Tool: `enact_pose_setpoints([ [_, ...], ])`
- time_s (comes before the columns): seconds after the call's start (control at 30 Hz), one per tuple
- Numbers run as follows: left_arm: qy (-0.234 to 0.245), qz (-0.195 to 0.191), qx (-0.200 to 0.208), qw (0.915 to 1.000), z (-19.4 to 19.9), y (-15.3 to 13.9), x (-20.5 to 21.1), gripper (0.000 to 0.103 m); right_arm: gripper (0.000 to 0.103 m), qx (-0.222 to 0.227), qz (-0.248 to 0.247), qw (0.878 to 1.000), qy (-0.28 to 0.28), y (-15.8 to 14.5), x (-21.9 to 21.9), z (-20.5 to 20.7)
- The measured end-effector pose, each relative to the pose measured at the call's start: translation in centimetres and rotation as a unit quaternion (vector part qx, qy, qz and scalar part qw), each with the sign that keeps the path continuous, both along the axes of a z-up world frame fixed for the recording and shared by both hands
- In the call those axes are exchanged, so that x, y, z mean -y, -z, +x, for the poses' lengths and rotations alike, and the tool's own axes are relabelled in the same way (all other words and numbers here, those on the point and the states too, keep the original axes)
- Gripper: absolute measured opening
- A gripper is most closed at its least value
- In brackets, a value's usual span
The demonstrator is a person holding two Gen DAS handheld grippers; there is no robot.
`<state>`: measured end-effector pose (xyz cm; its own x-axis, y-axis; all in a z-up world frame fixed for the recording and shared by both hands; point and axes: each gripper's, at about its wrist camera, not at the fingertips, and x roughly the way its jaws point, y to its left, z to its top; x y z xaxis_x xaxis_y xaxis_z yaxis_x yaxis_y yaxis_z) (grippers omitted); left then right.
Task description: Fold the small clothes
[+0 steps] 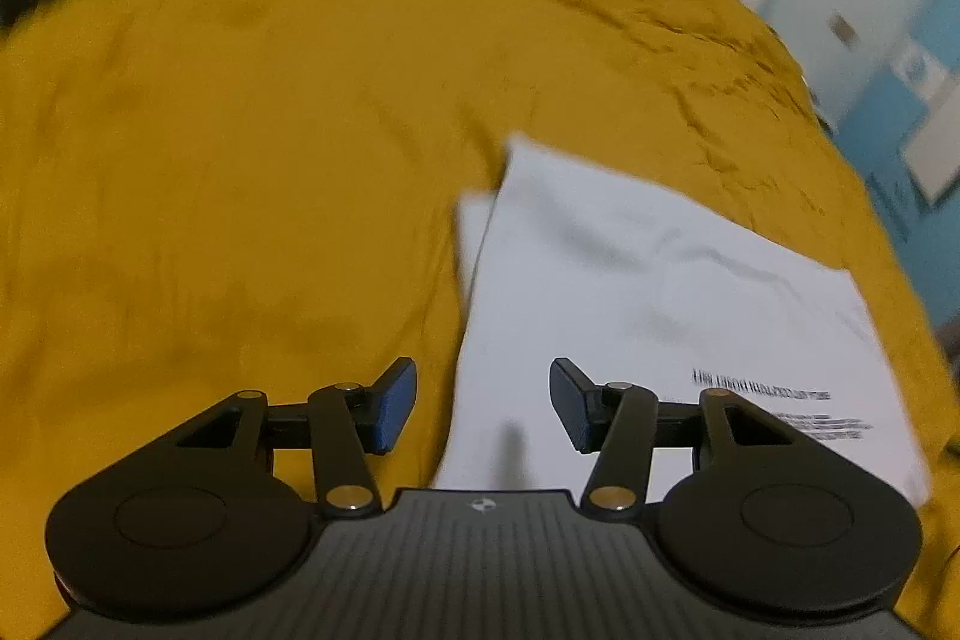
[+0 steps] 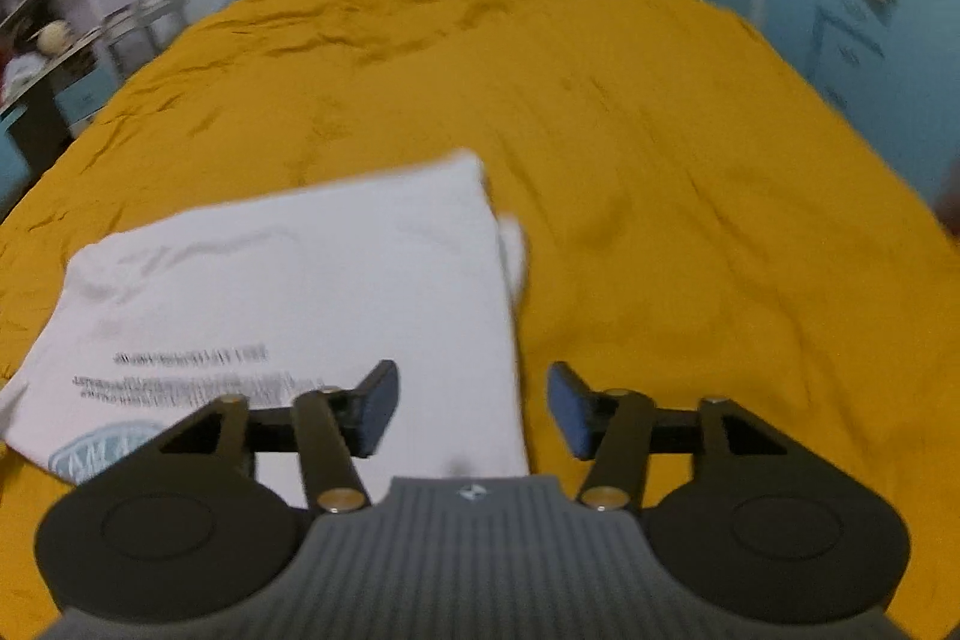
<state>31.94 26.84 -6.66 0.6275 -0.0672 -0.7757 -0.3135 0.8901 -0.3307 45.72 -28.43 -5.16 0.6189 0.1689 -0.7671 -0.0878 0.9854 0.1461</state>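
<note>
White shirt (image 1: pixel 630 292) print blurred, unreadable — left gripper (image 1: pixel 483 403) and right gripper (image 2: pixel 473 409) angled downward above it, jaws apart, empty.

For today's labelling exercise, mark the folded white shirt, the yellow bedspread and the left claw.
folded white shirt (image 1: pixel 630 292): left wrist view, on its plain upper panel.
yellow bedspread (image 1: pixel 240 130): left wrist view, on bare fabric left of the shirt.
left claw (image 1: pixel 483 400): left wrist view, midway between its fingertips.

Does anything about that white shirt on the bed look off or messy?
Mostly neat. The white shirt lies folded flat on the yellow bedspread, but a small flap of white cloth sticks out past one edge instead of being tucked in. Both grippers, left and right, are open and hold nothing.
</note>
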Motion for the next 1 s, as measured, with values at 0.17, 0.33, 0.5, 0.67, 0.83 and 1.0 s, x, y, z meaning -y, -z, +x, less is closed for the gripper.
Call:
enact_pose_setpoints([
  [0.17, -0.092, -0.121, 0.006, 0.9884, -3.5, 3.2, -2.0, 0.06, 0.055, -0.067, 0.107, 0.986, 0.105, 3.9, 4.6, -3.9],
  [0.33, -0.124, -0.195, 0.011, 0.9729, -3.5, 4.8, -2.4, 0.052, 0.047, -0.081, 0.23, 0.956, 0.164, 6.4, 6.6, -6.3],
  [0.5, -0.149, -0.21, 0.03, 0.9658, -3.3, 5.1, -2.7, 0.017, 0.015, -0.07, 0.268, 0.942, 0.191, 6.7, 6.1, -6.8],
  [0.67, -0.127, -0.201, 0.084, 0.9676, -3.8, 2.0, -2.4, 0.012, 0.0, -0.028, 0.282, 0.942, 0.181, 4.1, 6.6, -6.9],
  [0.83, -0.115, -0.167, 0.067, 0.9769, -4.3, 2.2, -1.9, 0.012, 0.0, 0.0, 0.262, 0.946, 0.192, 2.2, 7.1, -9.0],
  [1.0, -0.132, -0.151, 0.021, 0.9795, -3.8, 6.0, -1.4, 0.012, 0.0, -0.025, 0.192, 0.951, 0.239, 5.2, 8.3, -9.7],
])
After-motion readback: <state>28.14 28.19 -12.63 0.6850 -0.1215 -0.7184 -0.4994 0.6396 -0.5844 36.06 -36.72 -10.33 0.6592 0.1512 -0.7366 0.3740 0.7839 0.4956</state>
